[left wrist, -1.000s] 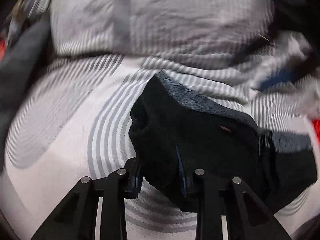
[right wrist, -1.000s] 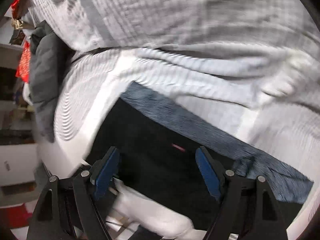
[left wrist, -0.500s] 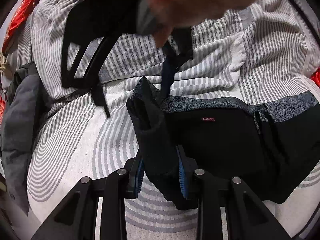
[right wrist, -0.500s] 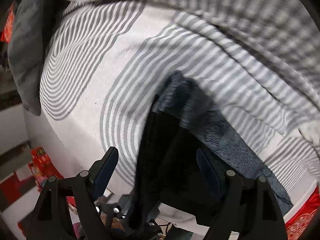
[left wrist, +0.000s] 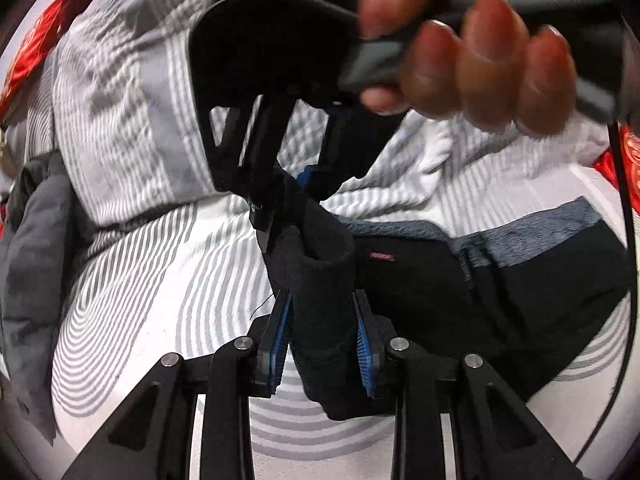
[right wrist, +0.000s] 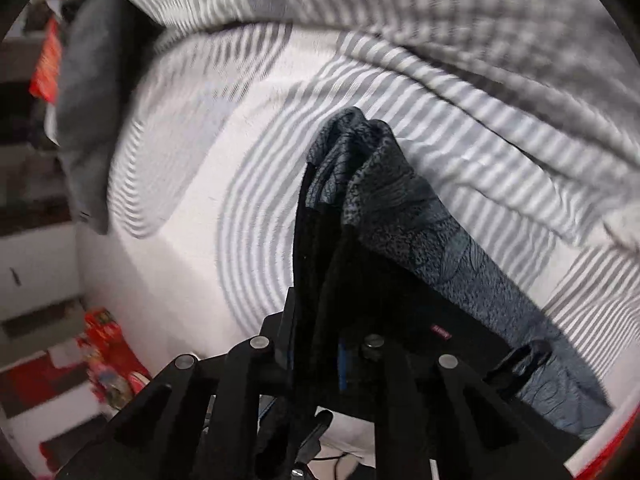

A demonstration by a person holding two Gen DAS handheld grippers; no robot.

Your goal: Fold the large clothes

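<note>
A black garment (left wrist: 440,280) with a grey-blue patterned band lies on the striped bedsheet (left wrist: 160,280). My left gripper (left wrist: 322,332) is shut on a raised fold of it. Just beyond, my right gripper (left wrist: 286,200), held by a hand (left wrist: 480,60), comes down on the top of the same fold. In the right wrist view the right gripper (right wrist: 316,336) has its jaws closing, with black cloth pinched between the pads. The patterned band (right wrist: 384,200) hangs bunched ahead of it.
A rumpled striped duvet (left wrist: 120,100) lies along the far side of the bed. A grey cloth (left wrist: 32,260) lies at the left edge. Beyond the bed's edge in the right wrist view, red items (right wrist: 104,340) sit on the floor.
The right gripper has come in over the left one and closed its wide jaws on the garment's fold. The left gripper has lifted the fold a little, still gripping.
</note>
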